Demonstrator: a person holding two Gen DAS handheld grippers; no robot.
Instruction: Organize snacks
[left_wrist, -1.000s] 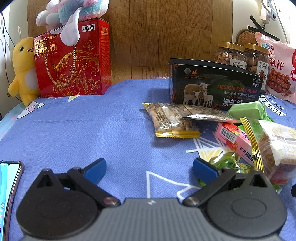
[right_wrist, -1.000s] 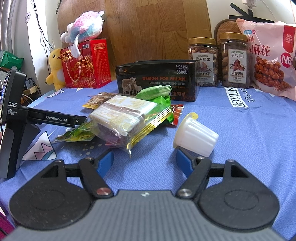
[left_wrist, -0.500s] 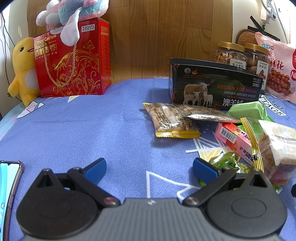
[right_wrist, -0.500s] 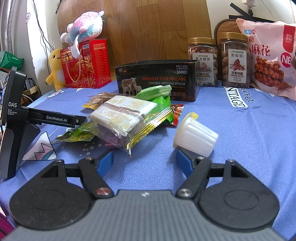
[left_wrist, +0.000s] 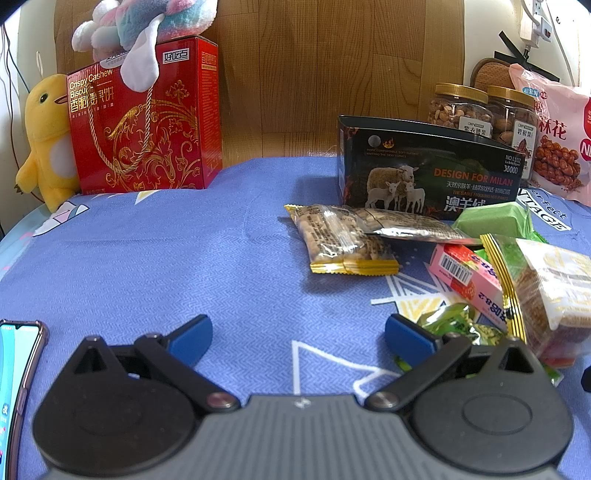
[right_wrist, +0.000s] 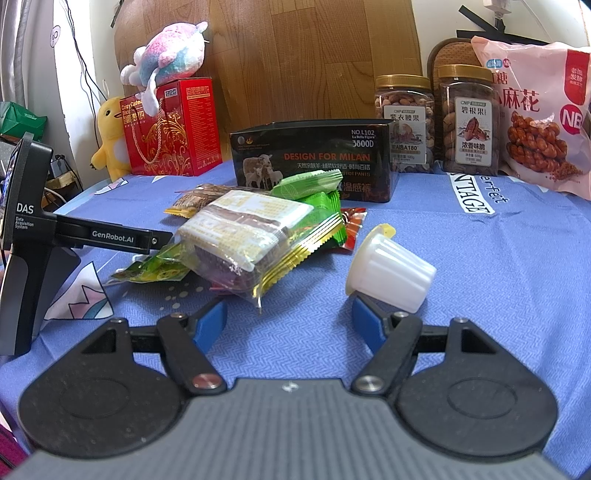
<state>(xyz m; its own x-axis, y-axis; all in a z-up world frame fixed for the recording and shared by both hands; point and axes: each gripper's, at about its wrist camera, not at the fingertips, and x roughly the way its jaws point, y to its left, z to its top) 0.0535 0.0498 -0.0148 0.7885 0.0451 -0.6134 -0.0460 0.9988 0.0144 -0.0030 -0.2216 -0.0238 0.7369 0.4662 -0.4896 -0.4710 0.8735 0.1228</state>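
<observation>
A heap of wrapped snacks lies on the blue cloth in front of an open black box (left_wrist: 428, 173) (right_wrist: 314, 162). In the left wrist view I see two gold-edged packets (left_wrist: 343, 240), a pink pack (left_wrist: 469, 280), a green cake pack (left_wrist: 491, 221) and a big clear cake pack (left_wrist: 546, 288). My left gripper (left_wrist: 297, 338) stands open over bare cloth, left of the heap. The right gripper (right_wrist: 288, 323) is open too, just short of the clear cake pack (right_wrist: 251, 236). A white jelly cup (right_wrist: 391, 273) lies on its side, touching the right fingertip (right_wrist: 364, 326).
A red biscuit box (left_wrist: 144, 122) with plush toys stands at the back left. Two nut jars (right_wrist: 439, 118) and a pink twist-snack bag (right_wrist: 535, 118) line the back right. A phone (left_wrist: 16, 376) lies at the near left. The left gripper's black body (right_wrist: 33, 240) shows at the right view's left edge.
</observation>
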